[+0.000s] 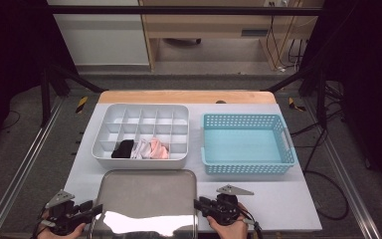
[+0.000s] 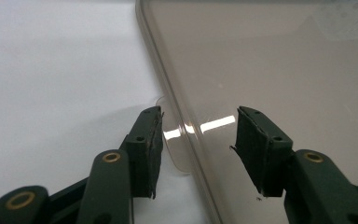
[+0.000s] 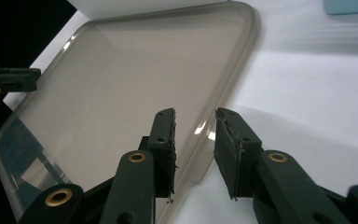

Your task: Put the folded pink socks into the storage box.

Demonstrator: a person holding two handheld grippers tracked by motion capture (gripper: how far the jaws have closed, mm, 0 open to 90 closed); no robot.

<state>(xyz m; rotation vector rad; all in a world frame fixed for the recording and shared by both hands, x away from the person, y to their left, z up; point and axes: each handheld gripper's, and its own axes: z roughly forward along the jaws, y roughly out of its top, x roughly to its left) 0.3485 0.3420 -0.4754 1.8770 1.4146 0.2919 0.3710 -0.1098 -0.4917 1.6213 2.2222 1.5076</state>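
Clearly both tongs stand open astride the side tabs of the smoky lid [image 1: 146, 201] lying flat on the surface [image 1: 283, 199], left tongs [image 2: 198, 126] and right tongs [image 3: 196, 128] alike, pads not touching. Slick, shallow tabs could slip out if one side lifts first. Glare hides the lid's near edge.

Bright overhead light; glare streak on lid [image 1: 146, 221] at 6 o'clock; dark surrounds; gripper views soft, jaws casting faint shadows.
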